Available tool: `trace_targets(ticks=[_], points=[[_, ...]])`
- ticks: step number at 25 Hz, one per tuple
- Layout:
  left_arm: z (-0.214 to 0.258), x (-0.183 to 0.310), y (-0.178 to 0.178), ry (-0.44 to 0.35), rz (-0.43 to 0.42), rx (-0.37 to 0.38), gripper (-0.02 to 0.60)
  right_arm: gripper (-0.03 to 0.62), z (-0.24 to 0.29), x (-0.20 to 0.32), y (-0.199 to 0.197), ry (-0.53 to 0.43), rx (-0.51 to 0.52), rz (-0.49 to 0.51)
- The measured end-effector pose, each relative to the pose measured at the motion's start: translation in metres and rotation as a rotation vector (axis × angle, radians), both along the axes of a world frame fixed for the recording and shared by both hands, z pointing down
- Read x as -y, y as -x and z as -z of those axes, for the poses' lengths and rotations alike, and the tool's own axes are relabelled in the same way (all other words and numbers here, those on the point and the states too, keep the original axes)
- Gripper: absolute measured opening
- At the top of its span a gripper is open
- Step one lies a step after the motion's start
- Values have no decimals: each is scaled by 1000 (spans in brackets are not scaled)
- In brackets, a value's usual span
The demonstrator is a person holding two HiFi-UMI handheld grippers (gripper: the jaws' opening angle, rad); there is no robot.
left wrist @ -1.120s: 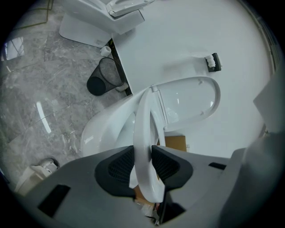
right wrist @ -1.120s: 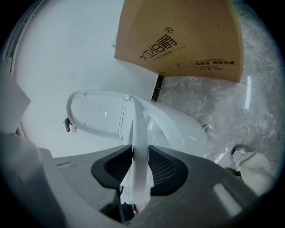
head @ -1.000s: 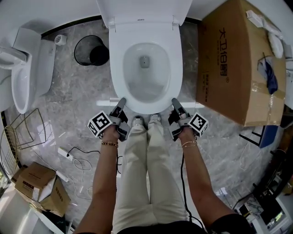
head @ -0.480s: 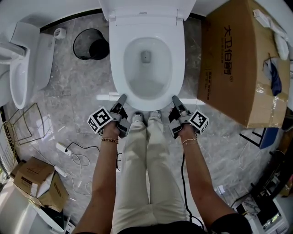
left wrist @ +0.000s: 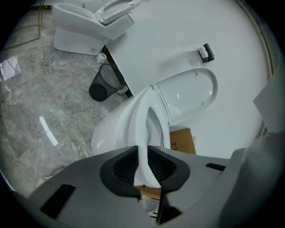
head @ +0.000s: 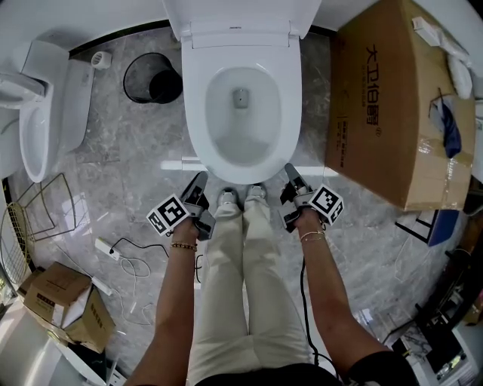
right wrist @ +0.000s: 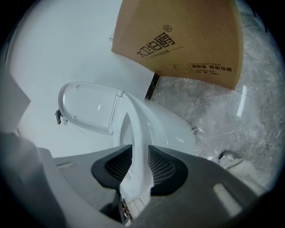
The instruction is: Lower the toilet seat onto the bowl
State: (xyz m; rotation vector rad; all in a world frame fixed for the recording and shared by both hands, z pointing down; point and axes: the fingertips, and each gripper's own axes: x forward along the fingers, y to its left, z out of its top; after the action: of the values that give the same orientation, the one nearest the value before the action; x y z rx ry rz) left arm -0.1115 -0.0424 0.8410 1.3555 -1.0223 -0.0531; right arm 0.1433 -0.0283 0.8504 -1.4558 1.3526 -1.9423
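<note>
**Both grippers pinch the front rim of the lowered toilet seat**

Looking down from the head view, the toilet seat (head: 192, 105) lies over the bowl (head: 241, 132), and the lid (head: 240, 11) stands up behind it against the wall. From up here I can't tell whether a sliver of gap remains between seat and bowl. The left gripper (head: 201, 179) points at the seat's front-left edge and the right gripper (head: 289, 169) at its front-right edge. The person's shoes (head: 241, 197) are planted between them at the foot of the toilet. A big cardboard box (head: 377, 98) stands just beside the toilet on the right. A black waste basket (head: 151, 79) sits by the wall on the left, with a second toilet (head: 38, 113) further left.

In the left gripper view, the seat's white rim runs edge-on straight into the jaws. It fills the narrow slot between the dark ribbed pads (left wrist: 124, 167), which press on both its faces. These jaws have just been closing, with the rim between them. The bowl bulges out on one side of the rim, and the open lid shows beyond it.

In the right gripper view it is much the same. The rim passes down between the two jaws, which are clamped on it from either side. The lid lies open behind, and the cardboard box rises beyond the toilet.
</note>
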Motion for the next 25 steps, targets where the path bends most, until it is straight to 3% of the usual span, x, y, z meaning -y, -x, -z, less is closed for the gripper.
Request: trace_targets(ticks=[2,4,7,10,13,19,25], points=[[8,2,-1,-23,1,1,23,113,10,-1,0,-16,-5,2],[21,8,-4,-61,-13,12,3,6,24,1,1,-42,-11,0],[47,18,-11,-129,-83,30,3,5,56,15,10,-149,23,17],[77,30,-11,-216,-177,119,3,5,84,23,16,-177,8,42],[117,35,-7,-312,-256,218,3,5,115,25,20,-186,-79,85],[189,51,-1,-481,-322,448,2,5,195,48,26,-344,-352,240],[247,48,0,-567,-336,528,2,5,265,55,30,-472,-578,328]])
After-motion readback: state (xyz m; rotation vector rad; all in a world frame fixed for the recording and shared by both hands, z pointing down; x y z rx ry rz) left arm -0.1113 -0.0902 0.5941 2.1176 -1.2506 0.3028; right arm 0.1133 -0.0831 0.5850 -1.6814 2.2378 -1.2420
